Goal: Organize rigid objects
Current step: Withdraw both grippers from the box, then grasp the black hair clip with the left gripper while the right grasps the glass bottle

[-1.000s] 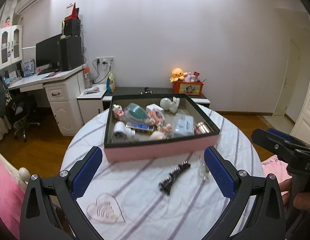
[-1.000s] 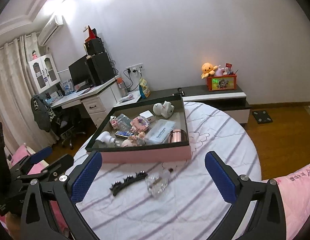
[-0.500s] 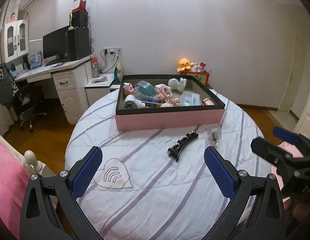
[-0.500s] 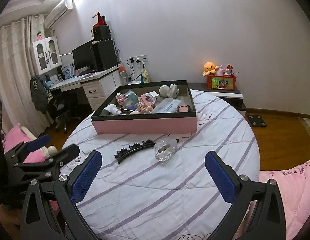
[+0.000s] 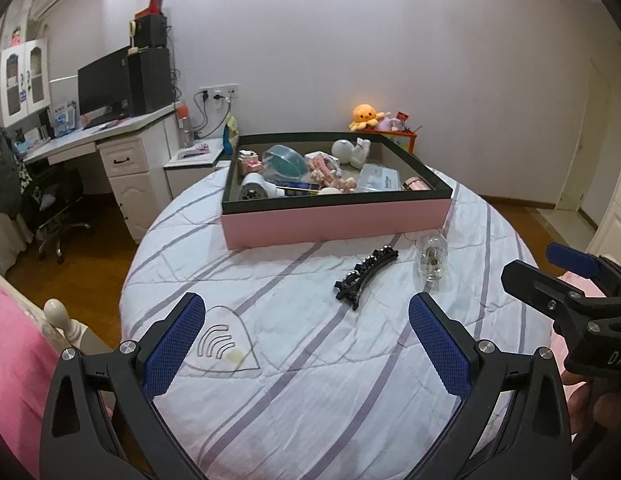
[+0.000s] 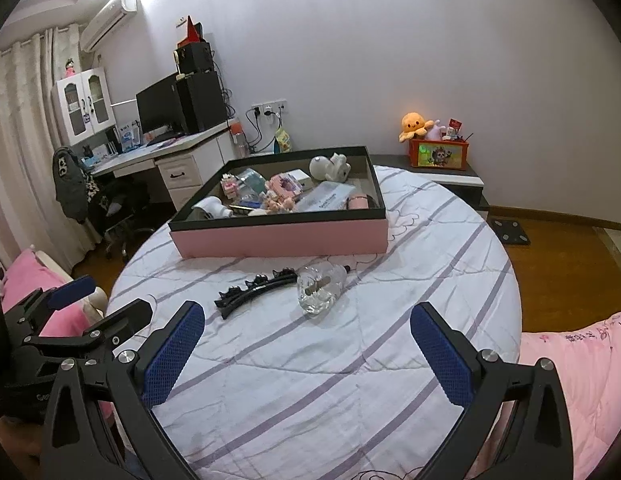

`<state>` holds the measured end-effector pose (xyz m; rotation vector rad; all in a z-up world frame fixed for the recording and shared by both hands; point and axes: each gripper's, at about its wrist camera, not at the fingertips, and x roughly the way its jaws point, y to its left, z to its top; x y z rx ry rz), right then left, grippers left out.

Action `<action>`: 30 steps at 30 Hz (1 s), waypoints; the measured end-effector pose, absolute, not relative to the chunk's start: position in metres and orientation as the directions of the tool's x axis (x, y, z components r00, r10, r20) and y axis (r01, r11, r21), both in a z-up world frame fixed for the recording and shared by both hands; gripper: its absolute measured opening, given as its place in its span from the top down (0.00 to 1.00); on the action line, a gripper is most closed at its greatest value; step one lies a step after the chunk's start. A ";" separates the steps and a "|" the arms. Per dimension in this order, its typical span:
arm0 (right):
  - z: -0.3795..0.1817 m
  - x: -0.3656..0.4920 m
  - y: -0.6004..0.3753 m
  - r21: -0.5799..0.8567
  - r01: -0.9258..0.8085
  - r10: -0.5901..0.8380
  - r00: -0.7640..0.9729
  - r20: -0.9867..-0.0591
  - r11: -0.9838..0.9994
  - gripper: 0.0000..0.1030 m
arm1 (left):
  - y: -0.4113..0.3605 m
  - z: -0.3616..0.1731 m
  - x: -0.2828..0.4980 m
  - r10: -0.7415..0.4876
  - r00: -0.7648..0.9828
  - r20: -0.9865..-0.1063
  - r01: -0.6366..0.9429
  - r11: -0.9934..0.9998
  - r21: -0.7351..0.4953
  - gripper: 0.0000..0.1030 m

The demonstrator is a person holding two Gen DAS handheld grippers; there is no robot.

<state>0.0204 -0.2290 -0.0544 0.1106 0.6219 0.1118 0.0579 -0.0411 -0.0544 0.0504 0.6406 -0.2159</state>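
A pink box with a black rim [image 5: 334, 222] [image 6: 278, 236] sits at the far side of the round striped table and holds several small items. In front of it lie a black hair clip [image 5: 364, 274] [image 6: 254, 288], a clear glass bottle on its side [image 5: 431, 260] [image 6: 320, 286] and a clear heart-shaped piece [image 5: 222, 346]. My left gripper [image 5: 306, 340] is open and empty above the near part of the table. My right gripper [image 6: 306, 344] is open and empty, and also shows at the right of the left wrist view [image 5: 566, 280].
A white desk [image 5: 110, 148] with a monitor and an office chair [image 5: 54, 208] stand at the left. A low cabinet with a toy box [image 6: 438, 152] is at the back wall. Pink bedding [image 6: 574, 364] lies at the near right, wooden floor around.
Both grippers have pulled back and risen from the box, so more of the table shows. The clip, bottle and heart piece lie where they were. Both grippers stayed open.
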 end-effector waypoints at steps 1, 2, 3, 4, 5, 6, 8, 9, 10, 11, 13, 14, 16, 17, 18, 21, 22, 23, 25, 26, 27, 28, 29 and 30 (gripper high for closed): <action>-0.056 0.023 -0.230 0.137 -0.067 0.135 0.804 -0.578 0.988 0.00 | -0.044 -0.058 0.063 -0.188 0.773 -0.605 0.225 0.974 -0.016 0.00; -0.059 0.026 -0.232 0.136 -0.063 0.131 0.800 -0.585 0.989 0.00 | -0.046 -0.060 0.066 -0.191 0.768 -0.612 0.231 0.973 -0.013 0.00; -0.062 0.030 -0.234 0.135 -0.059 0.128 0.794 -0.594 0.989 0.00 | -0.049 -0.064 0.072 -0.194 0.759 -0.621 0.239 0.971 -0.012 0.00; -0.065 0.034 -0.236 0.134 -0.054 0.125 0.789 -0.602 0.989 0.00 | -0.052 -0.067 0.077 -0.199 0.753 -0.628 0.247 0.969 -0.012 0.00; -0.068 0.039 -0.237 0.132 -0.049 0.120 0.783 -0.610 0.990 0.00 | -0.055 -0.070 0.083 -0.207 0.744 -0.635 0.259 0.966 -0.012 0.00; -0.071 0.044 -0.239 0.132 -0.044 0.117 0.778 -0.617 0.990 0.00 | -0.058 -0.074 0.089 -0.210 0.736 -0.644 0.269 0.963 -0.006 0.00; -0.075 0.051 -0.243 0.136 -0.036 0.114 0.769 -0.629 0.990 0.00 | -0.066 -0.081 0.101 -0.208 0.725 -0.656 0.285 0.958 0.012 0.00; -0.078 0.055 -0.246 0.141 -0.029 0.113 0.764 -0.635 0.990 0.00 | -0.071 -0.085 0.108 -0.204 0.717 -0.666 0.293 0.956 0.023 0.00; -0.079 0.058 -0.247 0.143 -0.025 0.111 0.761 -0.639 0.989 0.00 | -0.075 -0.089 0.114 -0.203 0.709 -0.675 0.302 0.953 0.032 0.00; -0.082 0.063 -0.250 0.145 -0.018 0.109 0.756 -0.645 0.989 0.00 | -0.079 -0.094 0.120 -0.201 0.701 -0.684 0.313 0.949 0.041 0.00; -0.084 0.067 -0.252 0.150 -0.014 0.109 0.751 -0.651 0.989 0.00 | -0.087 -0.100 0.132 -0.192 0.690 -0.698 0.330 0.942 0.067 0.00; -0.085 0.069 -0.253 0.150 -0.012 0.109 0.750 -0.653 0.989 0.00 | -0.091 -0.103 0.136 -0.187 0.688 -0.702 0.337 0.938 0.081 0.00; -0.088 0.074 -0.255 0.149 -0.010 0.107 0.744 -0.659 0.989 0.00 | -0.094 -0.106 0.141 -0.186 0.681 -0.709 0.351 0.932 0.092 0.00; -0.089 0.077 -0.255 0.150 -0.011 0.109 0.742 -0.662 0.989 0.00 | -0.096 -0.108 0.145 -0.188 0.675 -0.714 0.359 0.928 0.095 0.00; -0.091 0.080 -0.255 0.154 -0.012 0.112 0.738 -0.665 0.988 0.00 | -0.099 -0.109 0.148 -0.189 0.669 -0.718 0.368 0.924 0.100 0.00; -0.095 0.086 -0.255 0.162 -0.018 0.124 0.727 -0.675 0.987 0.00 | -0.108 -0.115 0.161 -0.189 0.629 -0.754 0.411 0.904 0.116 0.03; -0.096 0.088 -0.255 0.166 -0.018 0.127 0.725 -0.677 0.986 0.00 | -0.112 -0.118 0.165 -0.201 0.607 -0.769 0.434 0.894 0.108 0.06; -0.097 0.089 -0.254 0.169 -0.019 0.130 0.723 -0.678 0.985 0.00 | -0.114 -0.121 0.169 -0.224 0.578 -0.785 0.463 0.882 0.089 0.15; -0.099 0.091 -0.254 0.171 -0.018 0.131 0.719 -0.682 0.985 0.00 | -0.119 -0.120 0.172 -0.258 0.566 -0.783 0.496 0.865 0.074 0.26; -0.099 0.092 -0.254 0.170 -0.017 0.131 0.718 -0.684 0.985 0.00 | -0.121 -0.120 0.171 -0.278 0.556 -0.783 0.518 0.853 0.064 0.37; -0.099 0.092 -0.254 0.170 -0.016 0.130 0.716 -0.686 0.985 0.00 | -0.121 -0.119 0.169 -0.293 0.550 -0.782 0.529 0.847 0.055 0.50; -0.099 0.093 -0.255 0.168 -0.015 0.128 0.715 -0.687 0.986 0.00 | -0.121 -0.118 0.166 -0.304 0.549 -0.779 0.537 0.842 0.050 0.57; -0.100 0.094 -0.255 0.167 -0.014 0.127 0.714 -0.689 0.986 0.00 | -0.120 -0.118 0.164 -0.302 0.554 -0.776 0.533 0.844 0.052 0.70; -0.100 0.096 -0.255 0.165 -0.012 0.124 0.711 -0.692 0.986 0.00 | -0.117 -0.117 0.162 -0.306 0.556 -0.773 0.526 0.850 0.041 0.77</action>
